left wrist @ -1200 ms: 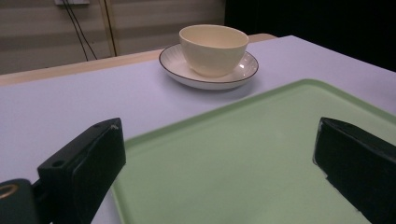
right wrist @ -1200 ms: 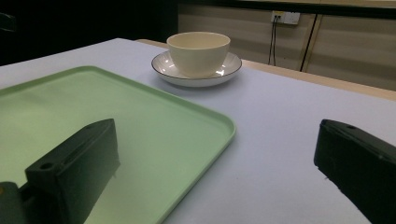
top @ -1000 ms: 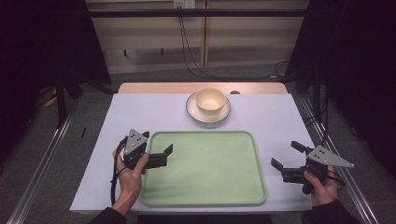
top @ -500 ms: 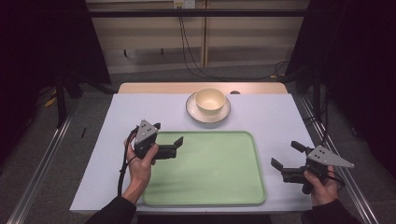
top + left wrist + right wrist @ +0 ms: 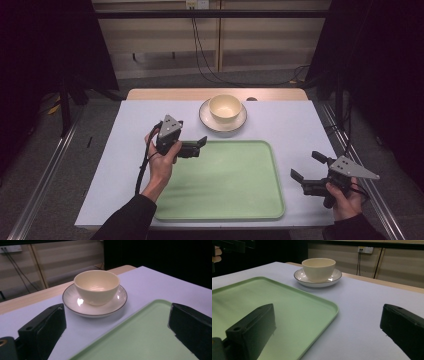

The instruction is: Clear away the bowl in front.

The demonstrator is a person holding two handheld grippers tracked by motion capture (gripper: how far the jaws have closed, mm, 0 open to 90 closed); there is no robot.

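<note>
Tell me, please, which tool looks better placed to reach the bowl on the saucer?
Left. The left tool is open beside the saucer, facing the bowl; the right tool sits at the tray's far corner.

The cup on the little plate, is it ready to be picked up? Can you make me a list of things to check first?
1. Cup upright on its saucer: ok.
2. Cup empty, so nothing spills: ok, its inside looks bare in the left gripper view.
3. Left gripper open wide enough: ok, its jaws stand apart, aimed toward the cup.
4. Left gripper touching the cup: not ok yet, it is short of it, above the tray's far left corner.
5. Tray free of things: ok.
6. Right gripper out of the way: ok, open, near the tray's right edge.
</note>
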